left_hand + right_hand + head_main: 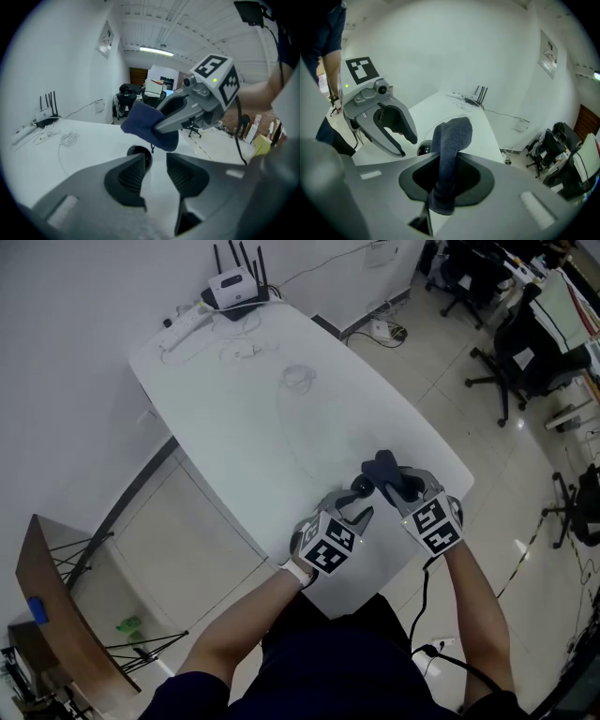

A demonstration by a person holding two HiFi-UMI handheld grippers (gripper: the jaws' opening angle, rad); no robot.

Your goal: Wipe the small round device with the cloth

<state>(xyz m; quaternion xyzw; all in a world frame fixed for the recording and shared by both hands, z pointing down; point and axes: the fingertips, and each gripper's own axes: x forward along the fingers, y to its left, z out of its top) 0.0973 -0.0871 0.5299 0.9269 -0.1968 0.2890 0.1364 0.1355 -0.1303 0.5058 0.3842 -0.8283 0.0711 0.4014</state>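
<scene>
A small round black device [361,487] lies on the white table [244,418] near its front edge. In the left gripper view the device [140,153] sits just past my left jaw tip, partly hidden by it. My left gripper [359,509] [154,165] is open, with bare table showing between the jaws. My right gripper [395,487] [444,174] is shut on a dark blue cloth [381,466] [451,138], which hangs just above and beside the device [423,148]. From the left gripper view the cloth [146,124] hovers over the device.
A router [234,287], a white power strip [182,324] and loose cables [299,379] lie at the table's far end. Office chairs [525,352] stand on the floor to the right. A wooden shelf [54,624] is at the lower left.
</scene>
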